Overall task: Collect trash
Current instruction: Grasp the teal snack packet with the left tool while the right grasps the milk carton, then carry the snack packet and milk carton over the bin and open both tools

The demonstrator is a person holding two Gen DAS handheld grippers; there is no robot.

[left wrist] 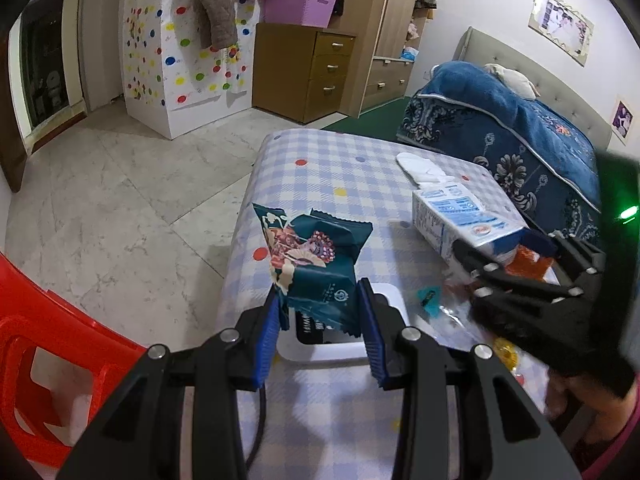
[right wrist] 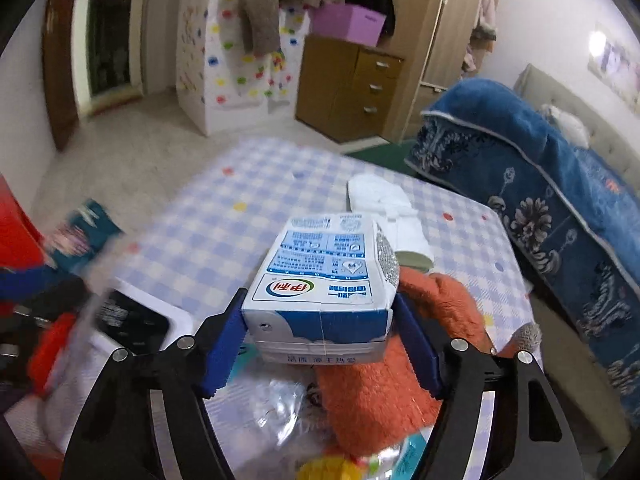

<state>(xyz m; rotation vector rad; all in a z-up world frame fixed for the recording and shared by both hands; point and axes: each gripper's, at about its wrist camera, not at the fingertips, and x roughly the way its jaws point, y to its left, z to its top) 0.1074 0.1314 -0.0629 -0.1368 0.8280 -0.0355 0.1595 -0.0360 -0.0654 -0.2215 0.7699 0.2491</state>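
Far half open, near half crowded

Beyond my left tongs (left wrist: 320,312) the checked surface (left wrist: 320,168) lies bare toward its far edge, with open floor (left wrist: 120,184) to the left. Close in, the white device (left wrist: 340,344), the milk carton (right wrist: 324,280) between my right tongs (right wrist: 320,340), an orange plush (right wrist: 400,380) and clear wrappers (right wrist: 280,404) crowd the way; a red chair (left wrist: 48,344) blocks my left, the bed (left wrist: 520,136) my right.

Left gripper (left wrist: 320,312) tilted down, blue pads pinching a snack wrapper (left wrist: 316,256), right gripper (right wrist: 320,332) tilted down, pads hugging a milk carton (right wrist: 324,280)
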